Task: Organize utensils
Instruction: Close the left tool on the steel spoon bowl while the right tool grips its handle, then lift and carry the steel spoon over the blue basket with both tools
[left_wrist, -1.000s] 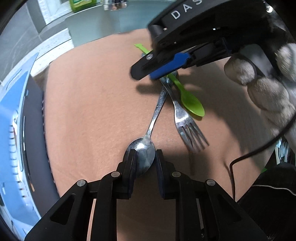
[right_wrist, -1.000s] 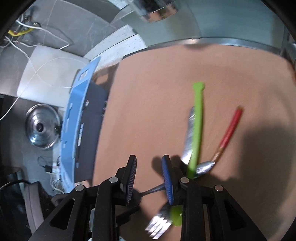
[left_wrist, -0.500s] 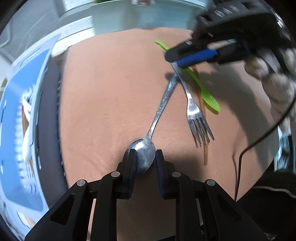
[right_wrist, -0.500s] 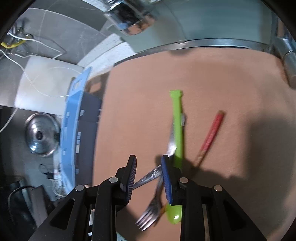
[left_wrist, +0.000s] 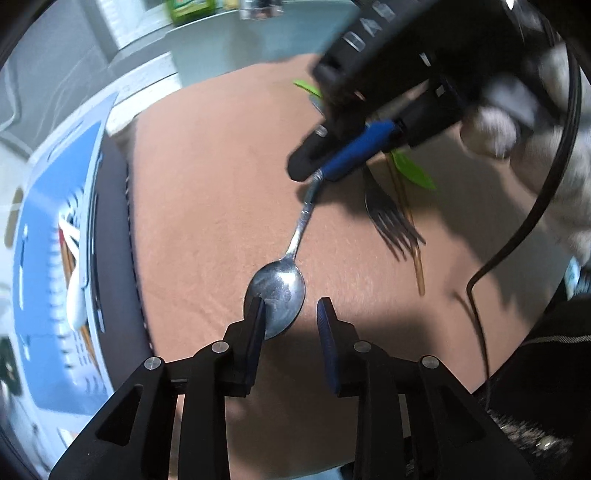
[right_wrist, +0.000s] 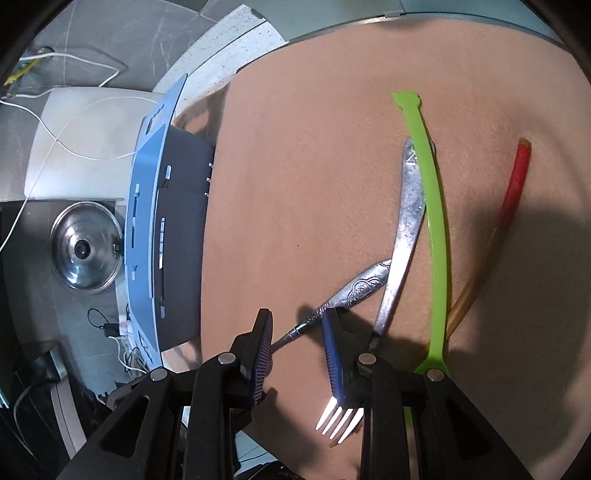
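Note:
A metal spoon (left_wrist: 282, 290) lies on the tan mat (left_wrist: 207, 192). Its bowl sits between the pads of my left gripper (left_wrist: 290, 321), whose jaws are opening; the right pad stands clear of the bowl. My right gripper (left_wrist: 314, 173) comes in from the upper right and pinches the spoon's handle. In the right wrist view the patterned handle (right_wrist: 364, 286) runs slantwise between the pads of that gripper (right_wrist: 297, 338), touching both. A metal fork (right_wrist: 404, 229) crosses under the right finger, with its tines (right_wrist: 340, 419) near the bottom. Beside it lie a green plastic spoon (right_wrist: 434, 221) and a red-tipped chopstick (right_wrist: 515, 181).
A blue slotted utensil basket (left_wrist: 55, 221) stands at the mat's left edge, holding a white utensil and chopsticks. A steel pot lid (right_wrist: 86, 251) and white cables lie beyond it. A gloved hand (left_wrist: 517, 122) and a black cable (left_wrist: 517, 229) fill the right side.
My left jaws were shut on the spoon bowl and have now parted. The right gripper has slid down the spoon handle, away from the fork and green spoon.

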